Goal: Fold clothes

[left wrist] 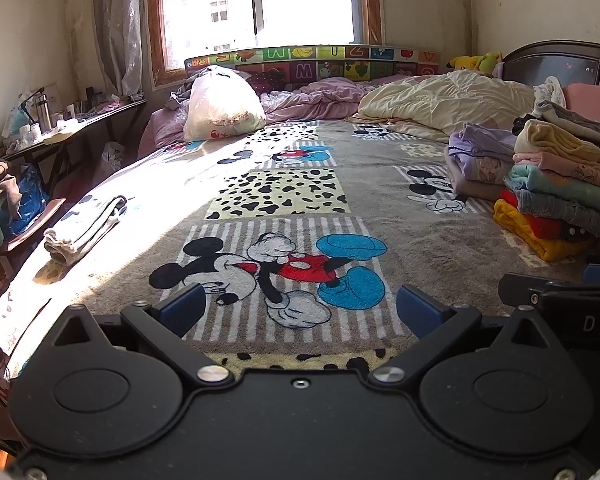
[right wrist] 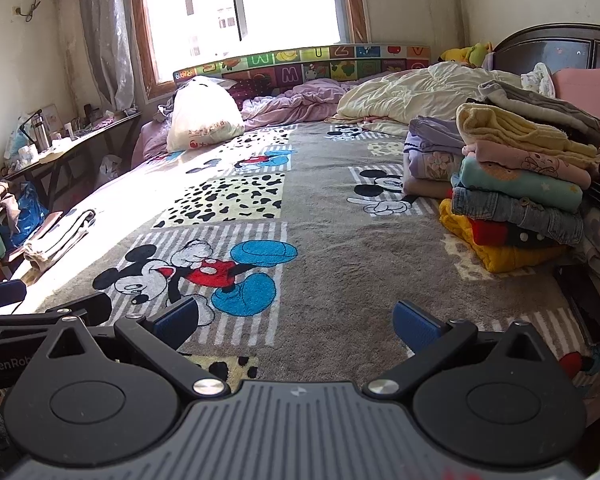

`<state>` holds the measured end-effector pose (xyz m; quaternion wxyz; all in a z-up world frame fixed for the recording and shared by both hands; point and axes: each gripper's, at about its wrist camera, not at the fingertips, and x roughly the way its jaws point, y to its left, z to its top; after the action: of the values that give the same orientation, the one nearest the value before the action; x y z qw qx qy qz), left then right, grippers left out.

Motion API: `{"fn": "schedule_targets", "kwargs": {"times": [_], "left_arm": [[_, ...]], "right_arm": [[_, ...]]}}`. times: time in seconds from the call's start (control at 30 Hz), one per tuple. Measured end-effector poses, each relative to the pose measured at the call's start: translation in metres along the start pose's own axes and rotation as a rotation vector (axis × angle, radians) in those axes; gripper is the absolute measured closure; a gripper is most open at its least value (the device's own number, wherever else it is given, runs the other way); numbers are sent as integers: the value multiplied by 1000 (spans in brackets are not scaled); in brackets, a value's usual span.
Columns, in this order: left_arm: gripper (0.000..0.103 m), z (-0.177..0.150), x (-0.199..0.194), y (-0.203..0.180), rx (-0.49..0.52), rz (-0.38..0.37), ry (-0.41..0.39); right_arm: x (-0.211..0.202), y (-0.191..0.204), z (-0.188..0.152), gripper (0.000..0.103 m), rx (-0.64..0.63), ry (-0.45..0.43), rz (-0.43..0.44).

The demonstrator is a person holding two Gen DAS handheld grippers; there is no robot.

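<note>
My left gripper (left wrist: 298, 310) is open and empty, low over the near edge of the Mickey Mouse blanket (left wrist: 340, 184). My right gripper (right wrist: 296, 322) is open and empty beside it, also over the blanket (right wrist: 340, 240). A stack of folded clothes (left wrist: 560, 184) stands at the right of the bed; it also shows in the right wrist view (right wrist: 524, 184). A smaller purple folded pile (left wrist: 476, 160) sits behind it (right wrist: 432, 156). A folded pale garment (left wrist: 88, 224) lies at the bed's left edge in sunlight (right wrist: 60, 236).
A white plastic bag (left wrist: 220, 104) and rumpled cream and pink bedding (left wrist: 440, 100) lie at the far end under the window. A cluttered side table (left wrist: 60, 128) runs along the left wall. A dark headboard (left wrist: 560, 60) is at the far right. A dark flat object (right wrist: 588, 304) lies near the stack.
</note>
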<state>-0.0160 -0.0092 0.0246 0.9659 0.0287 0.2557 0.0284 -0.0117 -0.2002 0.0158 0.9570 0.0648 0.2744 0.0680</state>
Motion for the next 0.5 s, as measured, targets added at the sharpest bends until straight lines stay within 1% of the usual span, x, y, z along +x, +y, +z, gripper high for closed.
{"fn": "schedule_targets", "kwargs": {"times": [0.2, 0.5], "left_arm": [[0, -2, 1, -2, -5, 4, 0], [0, 0, 11, 2, -22, -9, 10]], "right_arm": [[0, -1, 0, 0, 8, -2, -2], [5, 1, 4, 0, 0, -4, -11]]}}
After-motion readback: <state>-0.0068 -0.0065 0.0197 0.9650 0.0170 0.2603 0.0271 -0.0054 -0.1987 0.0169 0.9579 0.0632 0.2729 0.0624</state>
